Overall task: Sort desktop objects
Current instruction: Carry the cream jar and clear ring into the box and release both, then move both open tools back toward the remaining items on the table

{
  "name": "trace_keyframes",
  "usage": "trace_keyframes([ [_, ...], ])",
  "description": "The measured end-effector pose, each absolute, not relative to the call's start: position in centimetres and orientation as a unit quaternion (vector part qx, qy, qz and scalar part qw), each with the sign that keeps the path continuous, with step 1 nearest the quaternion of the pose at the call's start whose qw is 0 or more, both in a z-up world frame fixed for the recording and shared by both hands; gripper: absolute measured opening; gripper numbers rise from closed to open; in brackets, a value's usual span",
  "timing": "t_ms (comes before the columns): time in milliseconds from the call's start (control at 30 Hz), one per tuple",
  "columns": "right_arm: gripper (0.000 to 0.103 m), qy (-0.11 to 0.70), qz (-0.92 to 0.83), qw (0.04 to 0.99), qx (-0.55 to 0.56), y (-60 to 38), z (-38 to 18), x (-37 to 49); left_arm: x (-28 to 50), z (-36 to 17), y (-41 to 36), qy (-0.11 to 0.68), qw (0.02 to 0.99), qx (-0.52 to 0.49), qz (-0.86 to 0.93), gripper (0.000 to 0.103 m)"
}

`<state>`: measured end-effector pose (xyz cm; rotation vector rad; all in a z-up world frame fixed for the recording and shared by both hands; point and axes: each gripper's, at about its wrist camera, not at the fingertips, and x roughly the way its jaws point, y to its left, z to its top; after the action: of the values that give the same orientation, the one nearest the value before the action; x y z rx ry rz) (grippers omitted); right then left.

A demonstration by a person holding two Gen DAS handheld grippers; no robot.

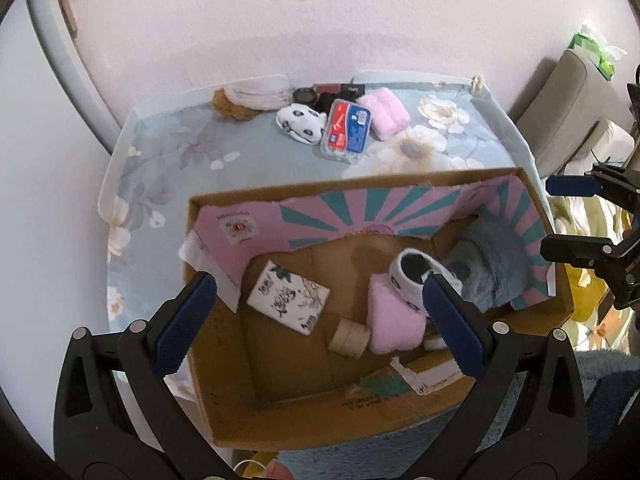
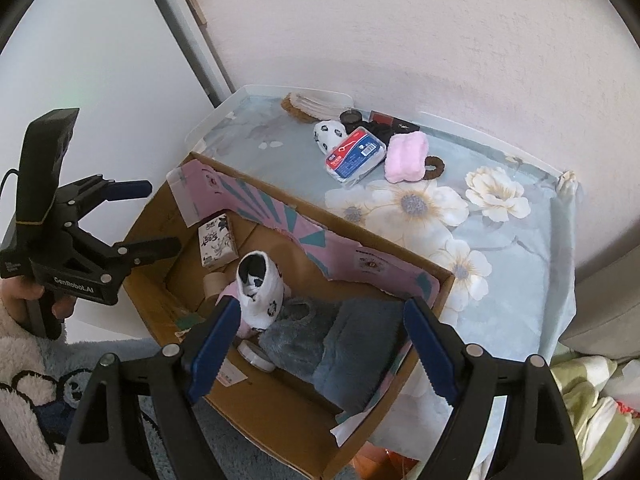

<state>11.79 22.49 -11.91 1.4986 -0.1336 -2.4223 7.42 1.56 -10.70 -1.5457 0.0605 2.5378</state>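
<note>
A cardboard box [image 1: 224, 420] [image 2: 264, 432] stands on the flowered tablecloth. Inside lie a printed tissue pack [image 1: 288, 298] [image 2: 218, 242], a tape roll [image 1: 349, 337], a pink fluffy piece [image 1: 394, 322], a white panda sock [image 1: 408, 276] [image 2: 260, 292] and a blue fluffy slipper [image 1: 484, 268] [image 2: 344, 340]. My left gripper [image 1: 320, 320] [image 2: 164, 218] hangs open over the box's left half, holding nothing. Above the slipper, my right gripper [image 2: 322, 346] [image 1: 545, 216] is open and also holds nothing. At the table's back wait another panda sock [image 1: 300, 122] [image 2: 329, 134], a red-blue pack [image 1: 347, 131] [image 2: 356, 156] and a pink fluffy piece [image 1: 384, 115] [image 2: 405, 158].
Behind these items are a black round object [image 1: 306, 95], a red-and-black case [image 2: 394, 122], a brown-and-white fluffy thing [image 1: 240, 100] and a brown hair tie [image 2: 434, 168]. The wall runs just behind the table. A sofa arm [image 1: 568, 108] stands at the right; a hand [image 2: 24, 300] holds the left gripper.
</note>
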Motion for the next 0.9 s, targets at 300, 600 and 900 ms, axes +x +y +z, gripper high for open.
trace_keyframes([
  [300, 0.081, -0.072, -0.841, 0.117, 0.523, 22.9, -11.5, 10.4, 5.8, -9.7, -0.2, 0.014, 0.072, -0.507, 0.859, 0.103],
  [600, 0.081, -0.091, -0.846, 0.088, 0.519, 23.4, -11.2, 8.6, 2.7, -8.4, -3.1, 0.018, 0.055, -0.494, 0.867, 0.103],
  [900, 0.081, -0.078, -0.850, 0.072, 0.517, 22.9, -11.0, 6.3, -0.7, -8.1, -5.2, 0.017, 0.071, -0.494, 0.867, 0.103],
])
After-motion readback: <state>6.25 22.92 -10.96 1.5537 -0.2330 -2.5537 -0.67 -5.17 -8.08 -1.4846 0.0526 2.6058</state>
